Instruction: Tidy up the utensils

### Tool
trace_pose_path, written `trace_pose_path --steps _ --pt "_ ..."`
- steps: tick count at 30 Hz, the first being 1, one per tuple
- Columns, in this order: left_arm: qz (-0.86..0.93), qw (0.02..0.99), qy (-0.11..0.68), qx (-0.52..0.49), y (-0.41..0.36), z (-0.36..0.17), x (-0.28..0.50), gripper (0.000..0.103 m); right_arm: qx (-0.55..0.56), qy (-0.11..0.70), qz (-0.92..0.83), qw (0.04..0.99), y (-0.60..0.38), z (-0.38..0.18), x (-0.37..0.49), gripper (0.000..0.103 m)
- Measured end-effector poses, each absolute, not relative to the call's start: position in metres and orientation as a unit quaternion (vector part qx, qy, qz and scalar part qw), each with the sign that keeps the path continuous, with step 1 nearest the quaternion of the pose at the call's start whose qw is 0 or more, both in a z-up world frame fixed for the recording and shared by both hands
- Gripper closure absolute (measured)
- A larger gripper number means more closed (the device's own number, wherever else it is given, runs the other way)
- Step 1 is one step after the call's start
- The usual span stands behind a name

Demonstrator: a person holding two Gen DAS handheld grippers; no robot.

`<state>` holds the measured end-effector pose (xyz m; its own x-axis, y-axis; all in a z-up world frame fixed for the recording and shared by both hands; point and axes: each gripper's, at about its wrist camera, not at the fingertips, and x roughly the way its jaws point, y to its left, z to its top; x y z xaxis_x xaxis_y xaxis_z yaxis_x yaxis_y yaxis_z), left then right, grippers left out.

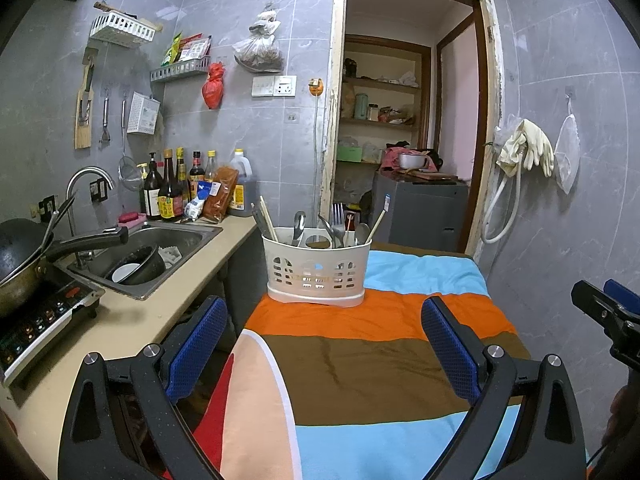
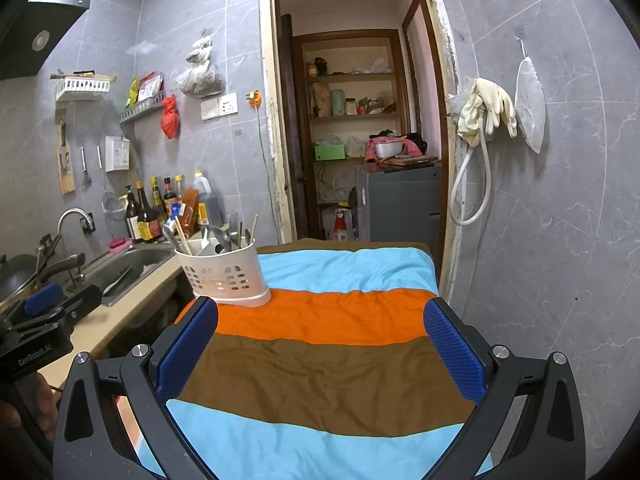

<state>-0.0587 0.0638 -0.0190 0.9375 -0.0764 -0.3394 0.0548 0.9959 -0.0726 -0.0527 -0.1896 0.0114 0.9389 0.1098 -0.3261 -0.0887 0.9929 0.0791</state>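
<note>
While both grippers hang back over the striped cloth [image 1: 360,364], the caddy [image 1: 316,270] stands upright at the cloth's far-left corner, at about 12 o'clock from the left gripper [image 1: 322,344] and about 11 o'clock from the right gripper [image 2: 320,352]. Each gripper has its blue pads [image 1: 450,354] spread wide with nothing between them. All the utensils in view already stand in the caddy: chopsticks [image 1: 267,218] at its left end, spoons [image 1: 298,226] and a fork [image 1: 338,216] in the middle, one more chopstick [image 1: 376,224] leaning at the right end. Nothing loose lies on the cloth. That fits two stages: a mixed caddy waiting to be sorted by kind into its compartments, or a caddy already filled, with both grippers drawn clear. Which it is, the pictures do not settle, nor how the compartments divide. Should any piece be lifted, it would call for a narrow pinch on a thin, slippery handle from above, with care that neighbouring pieces do not tip the light caddy toward the counter [image 1: 132,320] at 9 o'clock
</note>
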Motion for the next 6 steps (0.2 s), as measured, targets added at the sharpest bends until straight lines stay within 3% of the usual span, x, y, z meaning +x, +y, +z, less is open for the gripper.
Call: trace_pose_path --steps 6 --pt "-0.034 0.984 0.175 -0.030 0.0663 -0.0195 -0.0590 0.008 0.032 0.168 0.050 0.984 -0.1898 0.0120 -0.0524 0.000"
